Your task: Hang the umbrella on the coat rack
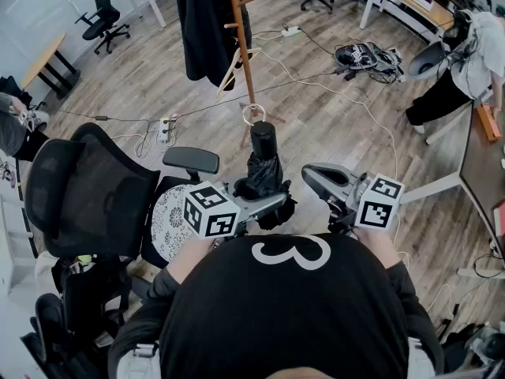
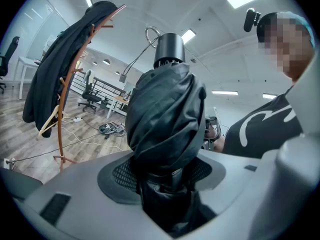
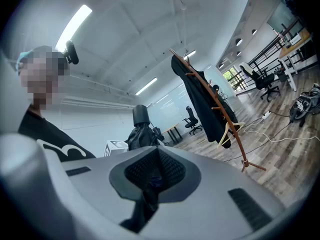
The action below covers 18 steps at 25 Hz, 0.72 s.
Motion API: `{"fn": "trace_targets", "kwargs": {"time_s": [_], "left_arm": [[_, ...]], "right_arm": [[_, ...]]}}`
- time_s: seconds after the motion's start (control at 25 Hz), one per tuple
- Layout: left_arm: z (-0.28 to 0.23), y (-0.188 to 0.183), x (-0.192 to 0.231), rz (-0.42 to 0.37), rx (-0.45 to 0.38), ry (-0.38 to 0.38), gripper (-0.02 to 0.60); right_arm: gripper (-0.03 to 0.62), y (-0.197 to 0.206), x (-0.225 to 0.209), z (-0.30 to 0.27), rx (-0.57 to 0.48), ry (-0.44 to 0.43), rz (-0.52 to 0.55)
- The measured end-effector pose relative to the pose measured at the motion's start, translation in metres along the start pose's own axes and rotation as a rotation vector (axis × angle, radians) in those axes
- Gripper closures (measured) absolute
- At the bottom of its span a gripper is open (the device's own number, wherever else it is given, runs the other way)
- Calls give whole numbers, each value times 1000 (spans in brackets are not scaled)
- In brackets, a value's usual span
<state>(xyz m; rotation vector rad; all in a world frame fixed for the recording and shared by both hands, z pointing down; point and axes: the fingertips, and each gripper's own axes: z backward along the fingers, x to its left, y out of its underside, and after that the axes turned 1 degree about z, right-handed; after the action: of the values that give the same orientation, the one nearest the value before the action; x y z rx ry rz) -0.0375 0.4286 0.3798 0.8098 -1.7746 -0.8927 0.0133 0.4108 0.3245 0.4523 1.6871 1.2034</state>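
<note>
Umbrella (image 1: 264, 168): folded, black, standing upright. Its bundled canopy is clamped in the left gripper (image 1: 268, 201), jaws wide around the cloth and pressing on it. The long axis is vertical, with the handle cap on top and a metal ring (image 1: 253, 114) above the cap.

Coat rack (image 1: 243, 46): straight ahead of the umbrella, well apart from it. The umbrella is on the person's side of the rack, in line with its pole. The left gripper carries the load and is the nearer one to the rack. The right gripper (image 1: 316, 178) sits beside the umbrella, farther out to the right, jaws drawn together on nothing I can name.

My reading is that the coming move depends on getting the ring up and forward to a free peg.

Views:
- Head view: umbrella, ring and rack pole line up, but peg height is hard to judge.
- Left gripper view: the rack's curved pole with side pegs, a black coat (image 2: 65, 59) over the top and a pale hanger lower down.
- Right gripper view: the umbrella stands clear of the rack, with open floor between them.
</note>
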Motion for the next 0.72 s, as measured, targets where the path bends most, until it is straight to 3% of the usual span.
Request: {"fn": "trace_targets", "kwargs": {"time_s": [0.48,0.72], "left_arm": [[29,4,8,-3,-8,-2,318],[24,2,16,5,-11,1,317]], "right_arm": [[568,10,23,-27,10,-4,25],[568,11,12,-27,15,12,17]]}}
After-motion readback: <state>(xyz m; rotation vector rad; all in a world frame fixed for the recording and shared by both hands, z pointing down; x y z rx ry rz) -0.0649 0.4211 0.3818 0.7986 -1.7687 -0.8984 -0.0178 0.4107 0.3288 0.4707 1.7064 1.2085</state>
